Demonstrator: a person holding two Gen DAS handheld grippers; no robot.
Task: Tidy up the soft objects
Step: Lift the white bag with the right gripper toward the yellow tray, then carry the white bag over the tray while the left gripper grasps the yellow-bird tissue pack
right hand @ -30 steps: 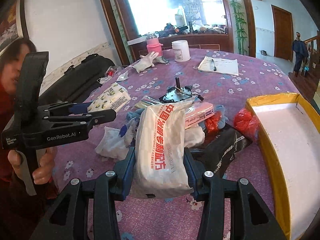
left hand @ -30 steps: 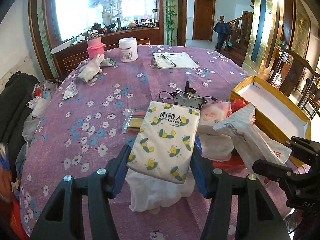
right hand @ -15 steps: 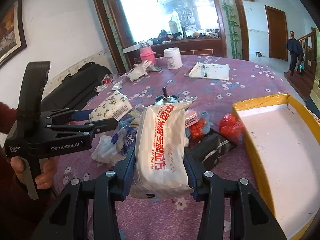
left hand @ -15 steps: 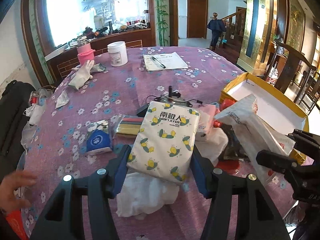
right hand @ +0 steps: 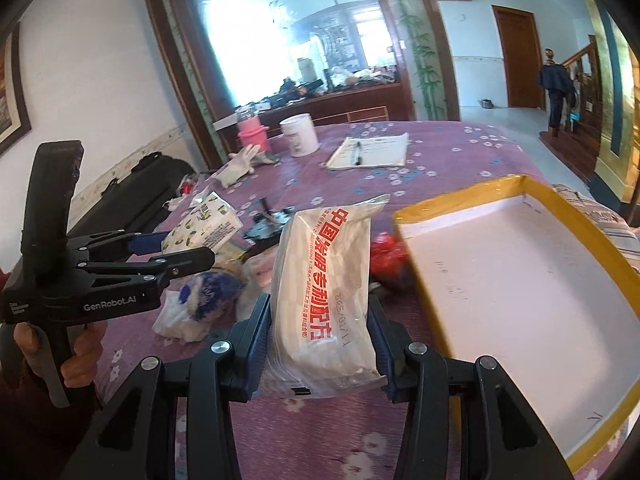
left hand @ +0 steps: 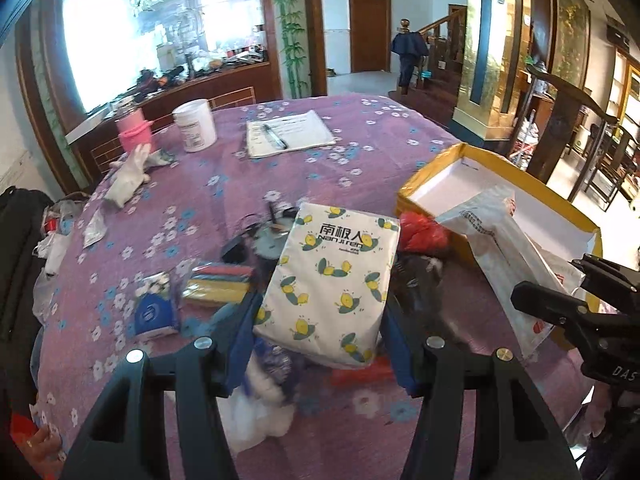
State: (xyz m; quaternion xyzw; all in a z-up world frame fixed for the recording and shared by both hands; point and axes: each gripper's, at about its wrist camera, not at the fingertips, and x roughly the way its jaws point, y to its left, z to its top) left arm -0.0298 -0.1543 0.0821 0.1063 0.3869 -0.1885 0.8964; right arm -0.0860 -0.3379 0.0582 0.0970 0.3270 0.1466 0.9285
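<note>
My left gripper (left hand: 320,344) is shut on a white tissue pack with yellow bee prints (left hand: 332,284), held above the purple flowered tablecloth (left hand: 180,216). In the right wrist view my right gripper (right hand: 320,340) is shut on a clear bag with red Chinese lettering (right hand: 324,292), also lifted off the cloth. The yellow-rimmed box with a white floor (right hand: 516,280) lies just right of that bag and holds nothing. The same box (left hand: 480,184) shows right of the tissue pack. The left gripper (right hand: 192,252) with its tissue pack (right hand: 204,224) appears at the left of the right wrist view.
A heap on the cloth holds a red mesh bag (right hand: 388,256), a blue tissue packet (left hand: 154,316), coloured cloths (left hand: 220,280), white crumpled plastic (left hand: 256,412) and a small motor (left hand: 272,232). Farther back stand a white jar (left hand: 196,124), a pink cup (left hand: 134,132), gloves (left hand: 130,168) and papers with a pen (left hand: 286,134).
Both grippers have carried their packs to the right, toward the yellow box, which now looms larger in both views. The heap on the cloth has slid left beneath them. Grips are unchanged.
</note>
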